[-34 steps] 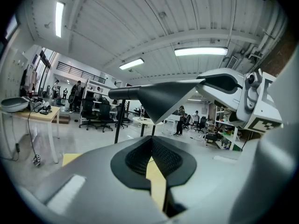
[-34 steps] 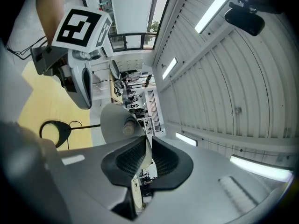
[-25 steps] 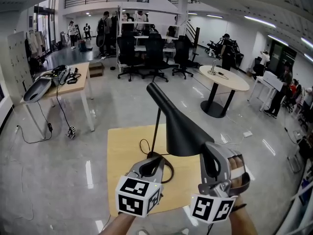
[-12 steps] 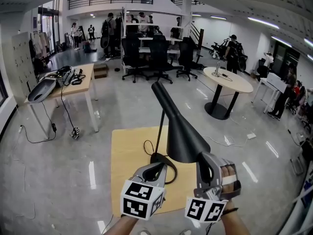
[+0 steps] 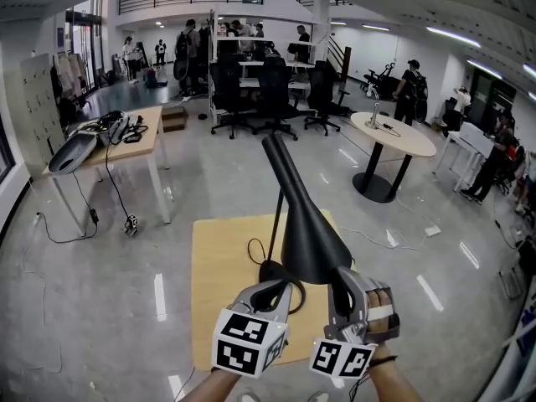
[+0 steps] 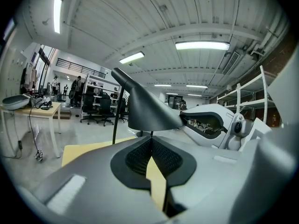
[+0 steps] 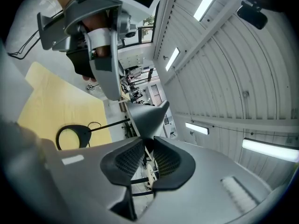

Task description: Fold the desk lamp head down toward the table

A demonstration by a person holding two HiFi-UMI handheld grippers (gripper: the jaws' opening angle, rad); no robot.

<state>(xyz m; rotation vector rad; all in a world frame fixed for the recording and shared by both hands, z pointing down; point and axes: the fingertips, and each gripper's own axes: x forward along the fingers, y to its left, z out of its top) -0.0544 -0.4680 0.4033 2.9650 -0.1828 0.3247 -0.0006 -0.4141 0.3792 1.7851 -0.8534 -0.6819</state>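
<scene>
A black desk lamp stands on a small wooden table [image 5: 219, 258]. Its cone-shaped head [image 5: 306, 224] slopes down toward me from a thin stem [image 5: 275, 220] that rises from a ring base [image 5: 270, 270]. My right gripper [image 5: 336, 280] is at the near rim of the head [image 7: 145, 118]. Its jaws are opening, the rim sits between the fingertips, and a gap shows beside it. My left gripper [image 5: 283, 286] hovers just over the base, close to the stem [image 6: 118, 111]. It is shut, with its pads meeting and nothing seen between them [image 6: 150, 138].
A black cord [image 5: 249, 249] loops on the table behind the base. Beyond are a round white table [image 5: 394, 136], a wooden desk with gear [image 5: 126, 145], office chairs [image 5: 251, 90] and several people far back. Polished floor surrounds the small table.
The lamp head has tipped lower toward the table. My right gripper has come down with its rim. The left gripper has stayed by the base.
</scene>
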